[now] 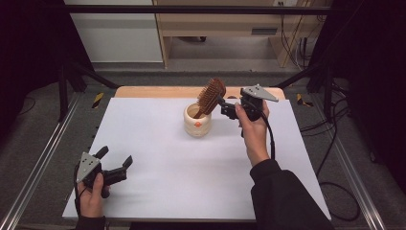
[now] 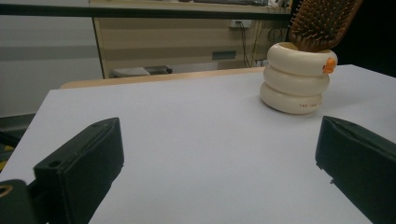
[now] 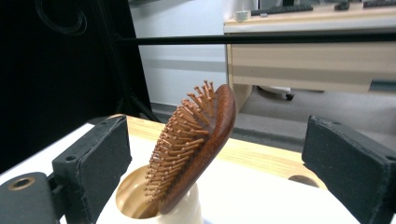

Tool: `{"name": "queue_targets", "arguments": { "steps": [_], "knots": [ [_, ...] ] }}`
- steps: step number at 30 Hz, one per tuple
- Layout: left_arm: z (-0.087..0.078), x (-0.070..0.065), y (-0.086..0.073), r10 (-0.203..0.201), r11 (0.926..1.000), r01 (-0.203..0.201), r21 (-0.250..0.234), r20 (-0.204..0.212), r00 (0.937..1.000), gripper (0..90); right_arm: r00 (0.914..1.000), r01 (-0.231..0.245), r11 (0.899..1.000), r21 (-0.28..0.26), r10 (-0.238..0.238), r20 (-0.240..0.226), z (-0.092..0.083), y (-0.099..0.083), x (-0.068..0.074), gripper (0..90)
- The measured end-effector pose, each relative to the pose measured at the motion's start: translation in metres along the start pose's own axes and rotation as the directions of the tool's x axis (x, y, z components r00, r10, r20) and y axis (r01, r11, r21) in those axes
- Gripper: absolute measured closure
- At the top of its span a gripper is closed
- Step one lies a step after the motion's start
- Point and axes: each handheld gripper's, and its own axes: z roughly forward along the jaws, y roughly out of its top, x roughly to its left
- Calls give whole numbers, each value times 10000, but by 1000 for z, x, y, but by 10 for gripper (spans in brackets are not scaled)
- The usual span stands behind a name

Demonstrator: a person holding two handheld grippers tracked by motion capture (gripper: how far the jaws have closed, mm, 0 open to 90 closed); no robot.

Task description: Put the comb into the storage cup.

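While everything sits like this, here's the rundown:

Brush spot: the wooden hairbrush [image 1: 210, 96] stands handle-down in the cream ringed cup [image 1: 197, 120], toward the far middle of the white table top [image 1: 182, 182].

Brush axis: long axis runs up out of the cup and tilts toward the right gripper [image 1: 224, 106]; the head sticks out well above the rim. From the right gripper view the bristles [image 3: 180, 135] face left and the smooth dark back faces right.

Right jaws: spread wide, one pad on each side of the brush head, neither one touching it as far as I can see. Nothing pinched. The person's right hand [image 1: 253, 129] holds it up just right of the cup.

Left jaws: also wide apart with nothing between them, low over the near left corner of the table. The left gripper [image 1: 115, 165] is well apart from the cup, which shows up at the far right of its own view.

Surface: plain white board with a light wood edge at the back.

Room: dark frame rails, grey floor, a pale wooden cabinet and loose cables behind the table.
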Motion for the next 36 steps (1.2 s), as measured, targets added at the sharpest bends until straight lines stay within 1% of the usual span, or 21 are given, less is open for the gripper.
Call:
{"name": "queue_targets", "arguments": {
  "steps": [2,3,4,8,12,15,17,20,21,24,26,32,36],
  "knots": [
    [-1,1,0,-43,10000,43,-4,-27,10000,10,9995,307,9995,-48,-307,43,-3,-1,3,71],
    [-1,1,0,-86,10000,86,-42,-48,10000,10,9991,419,9990,-162,-417,116,-4,-1,4,69],
    [-1,1,0,-97,9999,97,-70,-54,9999,10,9985,525,9986,-118,-523,146,-5,-2,5,67],
    [1,2,0,-81,10000,80,39,89,9999,10,9962,867,9960,-229,-864,106,-10,-2,7,67],
    [1,3,-1,-123,9999,123,29,63,9999,10,9934,1147,9931,-260,-1147,10,-16,-4,8,70],
    [1,3,-1,-125,9999,125,42,56,9999,10,9942,1073,9935,-385,-1077,-80,-22,-5,5,71],
    [1,2,-1,-87,10000,87,19,68,9999,10,9934,1136,9924,-465,-1141,-97,-27,-4,4,70],
    [0,2,0,-87,10000,87,23,91,9999,10,9937,1100,9916,-678,-1111,-130,-35,-2,2,53],
    [0,3,0,-102,9999,101,66,116,9999,10,9937,1100,9911,-743,-1112,-109,-37,-2,2,50],
    [0,3,0,-92,9999,91,90,113,9999,10,9926,1210,9875,-1013,-1194,214,-45,-3,1,37],
    [0,2,0,-82,9999,81,82,90,9999,10,9912,1312,9854,-1083,-1288,291,-49,-4,-1,40],
    [1,1,-1,-66,9998,64,162,77,9999,10,9920,1253,9860,-1097,-1264,-33,-63,-10,0,40],
    [0,0,0,-66,9999,65,135,48,10000,10,9922,1221,9864,-1103,-1243,-133,-75,-15,-1,35]
  ]
}}
